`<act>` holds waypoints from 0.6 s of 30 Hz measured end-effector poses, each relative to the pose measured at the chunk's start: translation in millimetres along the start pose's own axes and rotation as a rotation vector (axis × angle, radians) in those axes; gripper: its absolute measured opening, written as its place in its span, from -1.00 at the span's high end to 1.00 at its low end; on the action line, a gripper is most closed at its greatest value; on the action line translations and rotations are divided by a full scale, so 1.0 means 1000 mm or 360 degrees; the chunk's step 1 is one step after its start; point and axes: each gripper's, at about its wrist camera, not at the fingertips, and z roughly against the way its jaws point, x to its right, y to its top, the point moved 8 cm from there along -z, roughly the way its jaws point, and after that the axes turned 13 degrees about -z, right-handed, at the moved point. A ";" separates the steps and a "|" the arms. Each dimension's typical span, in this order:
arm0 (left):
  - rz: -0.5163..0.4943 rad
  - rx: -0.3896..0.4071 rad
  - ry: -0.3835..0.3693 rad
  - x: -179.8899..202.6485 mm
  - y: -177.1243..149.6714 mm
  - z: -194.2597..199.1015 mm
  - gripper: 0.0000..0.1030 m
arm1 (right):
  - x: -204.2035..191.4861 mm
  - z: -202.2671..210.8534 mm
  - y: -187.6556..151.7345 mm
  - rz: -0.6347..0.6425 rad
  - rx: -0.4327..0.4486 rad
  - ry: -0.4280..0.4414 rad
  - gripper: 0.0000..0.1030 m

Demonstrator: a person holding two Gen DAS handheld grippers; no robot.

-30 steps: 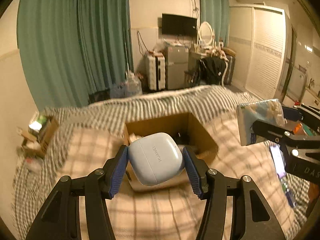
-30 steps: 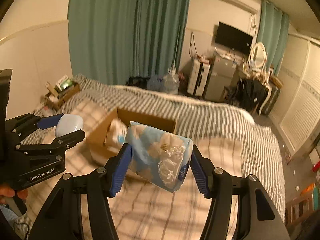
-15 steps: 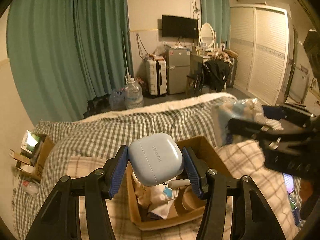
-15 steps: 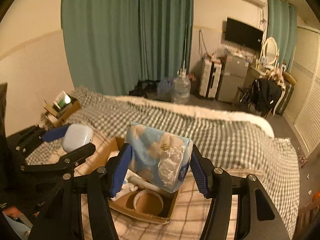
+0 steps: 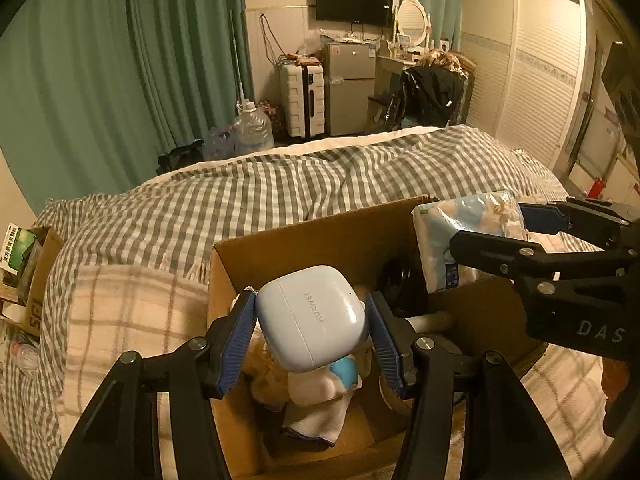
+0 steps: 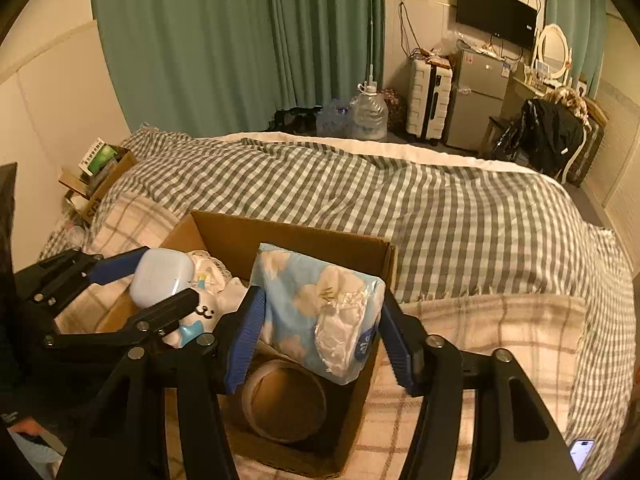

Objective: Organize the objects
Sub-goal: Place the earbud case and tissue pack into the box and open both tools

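While both grippers hang over the open cardboard box [image 6: 288, 236], each has a load. Closest in, the left gripper [image 5: 312, 338] has its blue-padded fingers [image 5: 236, 344] pressed against both flanks of a pale blue earbud case [image 5: 310, 316], which sits squarely between them above the box's left half. Under it lies a white plush toy [image 5: 320, 384] on a white cloth [image 5: 316, 416]. Over to the right gripper [image 6: 322, 330]: its fingers [image 6: 244, 336] clamp a blue flowered tissue pack [image 6: 316, 304], tilted, above the box's right side, with a tape roll [image 6: 284, 400] in the box beneath. Beyond, the box rests on a plaid blanket [image 6: 480, 332], then the gingham duvet [image 6: 400, 200], then green curtains [image 6: 224, 40].
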 end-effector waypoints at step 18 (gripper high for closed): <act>0.0092 0.0381 0.0238 -0.020 0.043 0.145 -0.99 | 0.001 0.177 0.031 -0.0146 0.0495 -0.0049 -0.84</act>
